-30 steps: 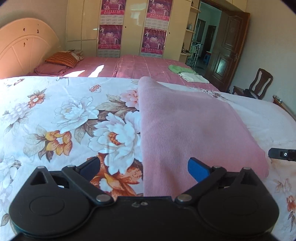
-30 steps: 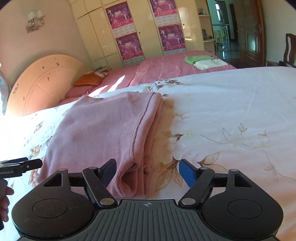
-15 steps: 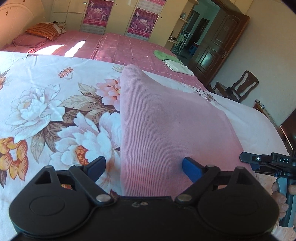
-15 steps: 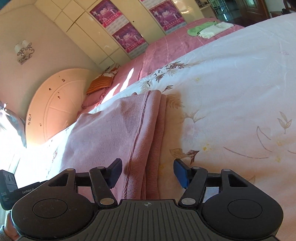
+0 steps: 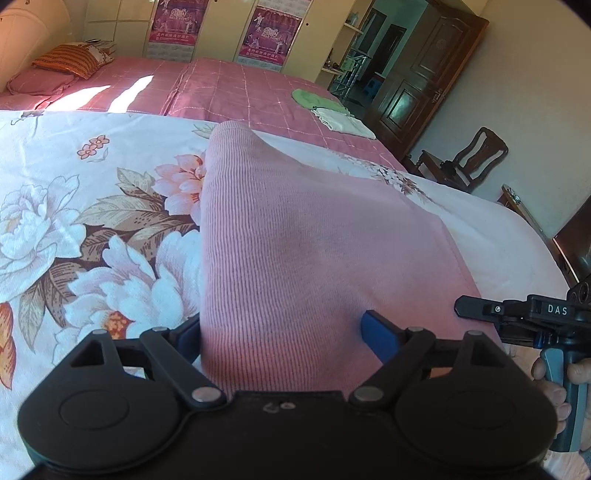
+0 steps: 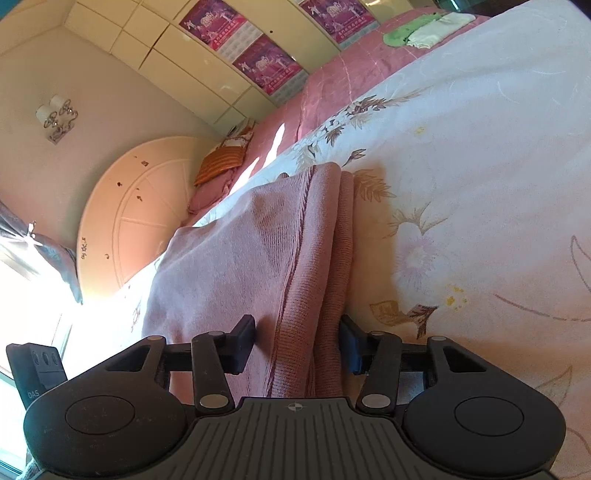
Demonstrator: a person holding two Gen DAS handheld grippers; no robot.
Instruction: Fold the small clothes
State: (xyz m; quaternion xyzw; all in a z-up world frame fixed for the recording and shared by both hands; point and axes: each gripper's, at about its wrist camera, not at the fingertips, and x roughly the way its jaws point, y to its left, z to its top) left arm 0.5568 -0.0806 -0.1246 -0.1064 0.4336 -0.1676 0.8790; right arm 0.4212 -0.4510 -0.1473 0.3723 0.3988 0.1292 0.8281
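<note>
Garment: a pink knit sweater (image 5: pixel 295 240) lies on the flowered bedspread (image 5: pixel 92 221), already doubled into a long narrow stack; the right wrist view shows several layers along its right edge (image 6: pixel 332 277).
Left gripper (image 5: pixel 282 334): its jaws are spread, one on each side of the sweater's near left corner, with cloth lying between them; nothing is pinched yet.
Right gripper (image 6: pixel 297 341): tilted, jaws spread and straddling the layered near right edge; again no pinch on the cloth.
Done so far: by my reading the lengthwise folds are made, since the sides sit stacked and the top lies smooth.
Left to do: probably grip both near corners and carry them to the far end for a crosswise fold, then flatten the result.
Other clothes: a green piece (image 5: pixel 314 99) and a white piece (image 5: pixel 340 118) sit on the far pink bed (image 5: pixel 221 85), already folded as far as I can tell.
Writing: "DAS" reads on the right gripper's body in the left view (image 5: pixel 557 309) and on the left gripper's body in the right view (image 6: pixel 33 393); the wall posters (image 5: pixel 267 33) carry print too small to read.
</note>
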